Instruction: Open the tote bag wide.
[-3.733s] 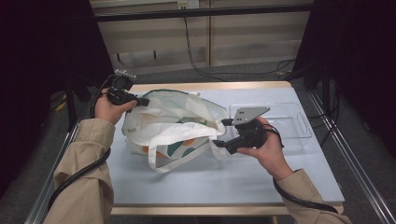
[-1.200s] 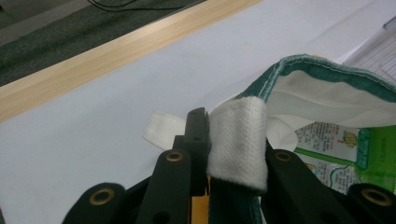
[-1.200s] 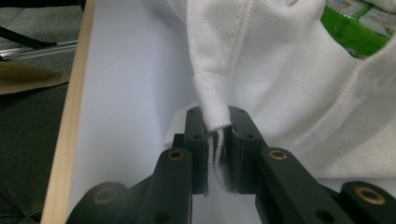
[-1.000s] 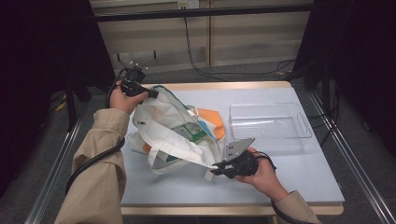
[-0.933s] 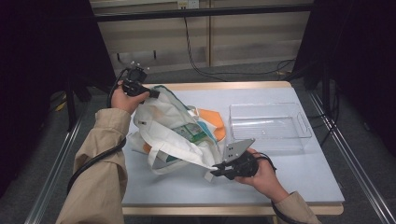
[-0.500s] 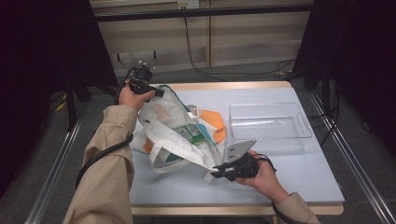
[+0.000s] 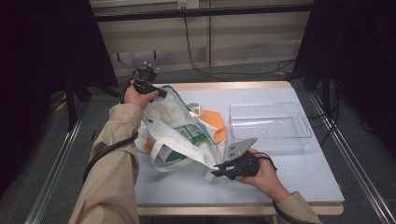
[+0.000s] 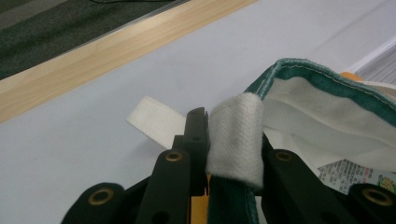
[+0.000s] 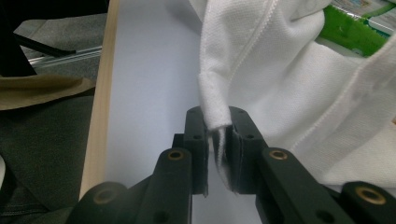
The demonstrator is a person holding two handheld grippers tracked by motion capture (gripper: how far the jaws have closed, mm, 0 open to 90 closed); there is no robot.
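Left tool [image 7: 161, 93]: held near the far left corner of the worktop [image 7: 299, 172]. Its jaws are nearly closed and pinch the green-trimmed rim of the tote bag [image 7: 173, 128], right where a white strap [image 8: 236, 135] is stitched on. In the left gripper view the strap folds over the rim between the two jaws, with a loose loop of strap lying on the worktop behind.

Right tool [image 7: 219, 171]: held low near the front edge of the worktop. Its jaws are also nearly closed, clamped on a fold of the bag's white cloth [image 9: 217, 105]; the fabric edge sits squeezed between the pads.

Tote bag: one, white with green trim. It lies on the left half of the worktop, stretched between the two tools, its mouth facing the person's right.

Bag contents: packets spill from the mouth. One has green and white printing [image 7: 191, 133]; one is orange [image 7: 215, 122] and lies partly out on the worktop. More may sit deeper inside, but the exact count is hard to tell.

Clear plastic tray [image 7: 301, 123]: one, on the right far side of the worktop, apart from the bag. Nothing lies in it.

Hands: two, one per tool, both in tan sleeves.
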